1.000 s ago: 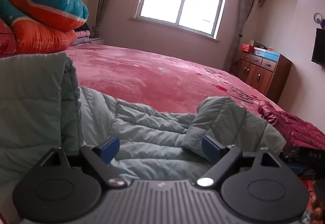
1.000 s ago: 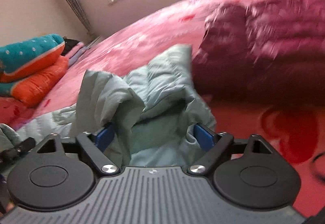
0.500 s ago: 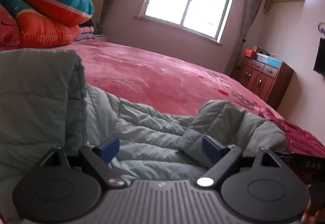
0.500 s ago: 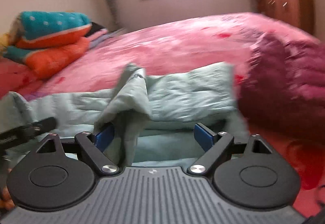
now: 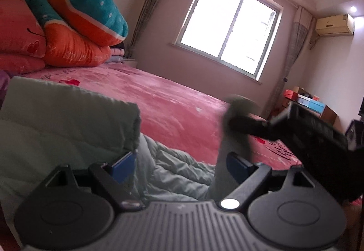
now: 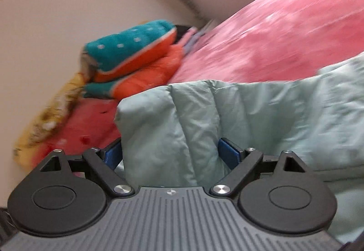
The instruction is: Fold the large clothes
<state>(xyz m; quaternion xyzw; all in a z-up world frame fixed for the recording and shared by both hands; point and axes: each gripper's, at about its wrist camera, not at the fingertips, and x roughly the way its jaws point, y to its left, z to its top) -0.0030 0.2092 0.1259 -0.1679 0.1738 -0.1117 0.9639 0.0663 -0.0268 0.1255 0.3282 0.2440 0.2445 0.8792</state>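
Note:
A pale green quilted jacket (image 5: pixel 56 119) lies on the pink bed (image 5: pixel 173 105). My left gripper (image 5: pixel 180 163) is low over it with its jaws wide apart; a fold of the jacket stands by the left pad (image 5: pixel 124 164). The right gripper's black body (image 5: pixel 318 137) crosses the right of the left wrist view, lifting a strip of the jacket. In the right wrist view the right gripper (image 6: pixel 170 153) has its jaws wide, with a thick fold of the jacket (image 6: pixel 173 128) between the pads. The pads do not visibly press it.
Folded orange and teal quilts (image 5: pixel 84 21) are stacked at the head of the bed, also in the right wrist view (image 6: pixel 134 55). A window (image 5: pixel 229 32) is behind the bed. A wooden dresser with boxes (image 5: pixel 311 105) stands at the right wall.
The right gripper has swung left across the bed with the jacket fold and now shows in the left wrist view. The maroon garment has left both views. The left gripper has tilted up.

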